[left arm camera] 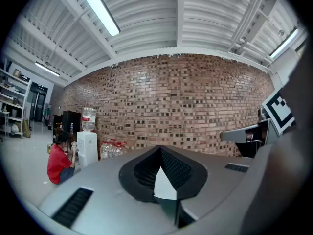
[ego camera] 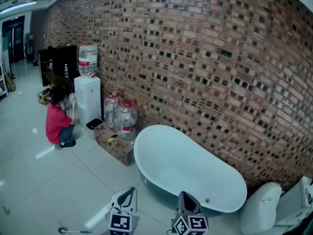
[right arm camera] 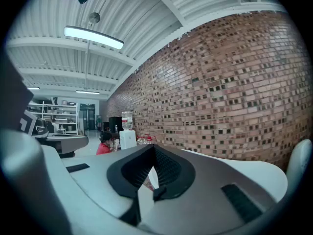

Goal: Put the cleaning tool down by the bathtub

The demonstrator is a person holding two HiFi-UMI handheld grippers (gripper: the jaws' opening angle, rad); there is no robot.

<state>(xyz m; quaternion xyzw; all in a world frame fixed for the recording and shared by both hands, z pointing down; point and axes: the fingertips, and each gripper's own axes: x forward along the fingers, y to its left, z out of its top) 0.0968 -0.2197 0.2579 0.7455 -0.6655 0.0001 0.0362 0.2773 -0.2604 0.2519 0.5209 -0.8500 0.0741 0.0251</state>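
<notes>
The white oval bathtub (ego camera: 190,168) stands on the tiled floor against the brick wall. Both grippers sit low at the bottom edge of the head view, just in front of the tub. My left gripper (ego camera: 131,190) points toward the tub's near left end; its jaws meet at the tips (left arm camera: 160,148) with nothing between them. Beside it, my right gripper (ego camera: 182,194) is shut and empty too (right arm camera: 154,147). A thin grey rod-like thing (ego camera: 73,230) lies on the floor at the bottom left; I cannot tell what it is.
A white toilet (ego camera: 261,209) stands right of the tub. Left of the tub are a cardboard box with large water bottles (ego camera: 126,119) and a water dispenser (ego camera: 87,99). A person in red (ego camera: 57,124) crouches by the dispenser. Pale floor tiles (ego camera: 44,180) spread to the left.
</notes>
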